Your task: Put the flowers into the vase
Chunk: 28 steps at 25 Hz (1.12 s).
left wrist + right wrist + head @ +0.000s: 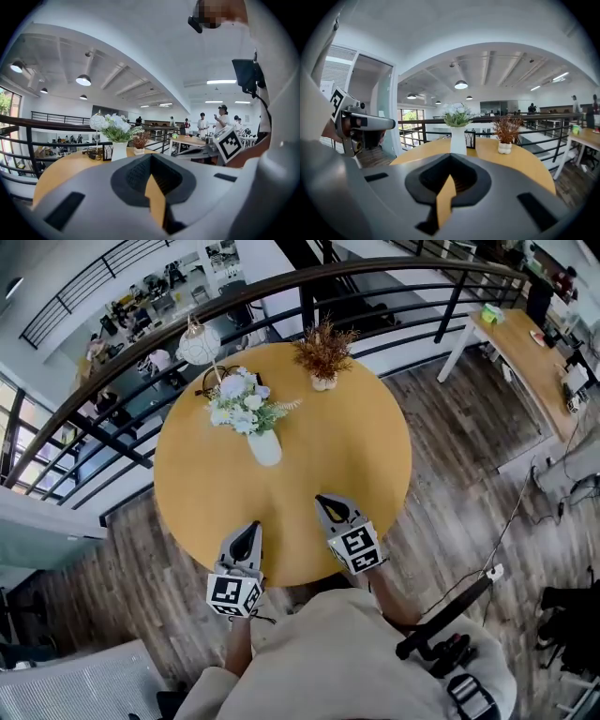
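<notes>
**Desk:** Left gripper (250,529) and right gripper (324,500), foreground, over the near edge of the round wooden table (366,456). Holding anything?

**Photographer:** Nothing. Each gripper's own view shows its jaws pressed together with no stem between them, only a sliver of tabletop showing through.

**Desk:** Where is the white vase (264,447)?

**Photographer:** Ahead of both grippers, well apart from them, toward the far side of the table. It sits almost dead ahead of the right gripper and ahead and slightly left of the left gripper's line. Neither is clearly the nearer.

**Desk:** How does it stand?

**Photographer:** Upright, mouth up, with the white flowers (242,401) bunched in it above the rim. Beyond it, to the right, stands a small pot of dried brown sprigs (324,351).

**Desk:** Any stems left lying loose?

**Photographer:** None that I can see, so the task looks done. Any further reach would probably run straight forward across the table and come down onto the mouth from above.
</notes>
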Each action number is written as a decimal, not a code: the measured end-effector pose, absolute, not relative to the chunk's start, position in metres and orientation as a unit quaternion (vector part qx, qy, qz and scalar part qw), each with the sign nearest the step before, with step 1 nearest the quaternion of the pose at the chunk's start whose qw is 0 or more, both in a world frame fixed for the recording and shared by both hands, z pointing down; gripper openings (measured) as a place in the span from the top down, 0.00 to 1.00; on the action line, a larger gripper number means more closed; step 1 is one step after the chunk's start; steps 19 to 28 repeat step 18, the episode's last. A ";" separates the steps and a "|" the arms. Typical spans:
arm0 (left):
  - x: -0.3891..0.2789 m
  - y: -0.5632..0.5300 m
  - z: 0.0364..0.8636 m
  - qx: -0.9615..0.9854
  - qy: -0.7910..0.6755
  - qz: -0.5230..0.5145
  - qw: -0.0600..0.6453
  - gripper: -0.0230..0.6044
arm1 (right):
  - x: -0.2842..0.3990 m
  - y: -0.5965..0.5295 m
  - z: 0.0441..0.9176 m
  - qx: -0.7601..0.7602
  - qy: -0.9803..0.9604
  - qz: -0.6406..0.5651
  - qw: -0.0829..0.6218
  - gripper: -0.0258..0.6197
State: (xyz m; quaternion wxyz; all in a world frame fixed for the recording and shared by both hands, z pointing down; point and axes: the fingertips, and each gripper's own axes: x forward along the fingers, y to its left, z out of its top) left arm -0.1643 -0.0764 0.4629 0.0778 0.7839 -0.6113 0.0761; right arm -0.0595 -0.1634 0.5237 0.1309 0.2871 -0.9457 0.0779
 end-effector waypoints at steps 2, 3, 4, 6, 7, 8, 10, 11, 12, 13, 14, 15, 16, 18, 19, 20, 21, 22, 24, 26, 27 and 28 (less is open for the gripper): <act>-0.157 -0.060 0.466 0.789 -0.606 0.068 0.070 0.95 | -0.048 -0.145 0.525 0.298 -0.943 0.071 0.132 0.95; -0.154 -0.051 0.468 0.792 -0.603 0.066 0.067 0.95 | -0.044 -0.135 0.525 0.303 -0.941 0.067 0.133 0.95; -0.152 -0.041 0.469 0.795 -0.600 0.065 0.065 0.95 | -0.041 -0.126 0.524 0.308 -0.940 0.065 0.134 0.95; -0.151 -0.017 0.470 0.799 -0.594 0.068 0.063 0.95 | -0.041 -0.104 0.521 0.317 -0.937 0.063 0.133 0.95; -0.151 -0.005 0.470 0.801 -0.592 0.067 0.063 0.95 | -0.042 -0.091 0.519 0.321 -0.936 0.062 0.133 0.95; -0.151 0.009 0.471 0.802 -0.591 0.065 0.063 0.95 | -0.041 -0.077 0.519 0.323 -0.935 0.062 0.134 0.95; -0.147 0.034 0.474 0.802 -0.591 0.058 0.065 0.95 | -0.037 -0.049 0.520 0.326 -0.933 0.064 0.137 0.95; -0.144 0.044 0.475 0.803 -0.590 0.056 0.066 0.95 | -0.033 -0.036 0.521 0.328 -0.932 0.065 0.138 0.95; -0.141 0.053 0.476 0.804 -0.589 0.054 0.067 0.95 | -0.029 -0.025 0.521 0.330 -0.931 0.066 0.138 0.95; -0.138 0.061 0.477 0.806 -0.586 0.053 0.068 0.95 | -0.024 -0.014 0.522 0.333 -0.930 0.067 0.139 0.95; -0.134 0.069 0.478 0.808 -0.583 0.053 0.069 0.95 | -0.019 -0.004 0.522 0.335 -0.929 0.067 0.140 0.95; -0.130 0.076 0.478 0.810 -0.580 0.053 0.070 0.95 | -0.014 0.005 0.521 0.339 -0.928 0.067 0.141 0.95; -0.127 0.082 0.478 0.811 -0.578 0.053 0.070 0.95 | -0.009 0.013 0.520 0.342 -0.927 0.065 0.141 0.95; -0.119 0.094 0.477 0.814 -0.575 0.051 0.070 0.95 | 0.001 0.026 0.517 0.347 -0.925 0.061 0.143 0.95; -0.119 0.094 0.477 0.814 -0.575 0.051 0.070 0.95 | 0.001 0.026 0.517 0.347 -0.925 0.061 0.143 0.95; -0.119 0.094 0.477 0.814 -0.575 0.051 0.070 0.95 | 0.001 0.026 0.517 0.347 -0.925 0.061 0.143 0.95; -0.119 0.094 0.477 0.814 -0.575 0.051 0.070 0.95 | 0.001 0.026 0.517 0.347 -0.925 0.061 0.143 0.95; -0.119 0.094 0.477 0.814 -0.575 0.051 0.070 0.95 | 0.001 0.026 0.517 0.347 -0.925 0.061 0.143 0.95; -0.119 0.094 0.477 0.814 -0.575 0.051 0.070 0.95 | 0.001 0.026 0.517 0.347 -0.925 0.061 0.143 0.95; -0.119 0.094 0.477 0.814 -0.575 0.051 0.070 0.95 | 0.001 0.026 0.517 0.347 -0.925 0.061 0.143 0.95; -0.119 0.094 0.477 0.814 -0.575 0.051 0.070 0.95 | 0.001 0.026 0.517 0.347 -0.925 0.061 0.143 0.95; -0.119 0.094 0.477 0.814 -0.575 0.051 0.070 0.95 | 0.001 0.026 0.517 0.347 -0.925 0.061 0.143 0.95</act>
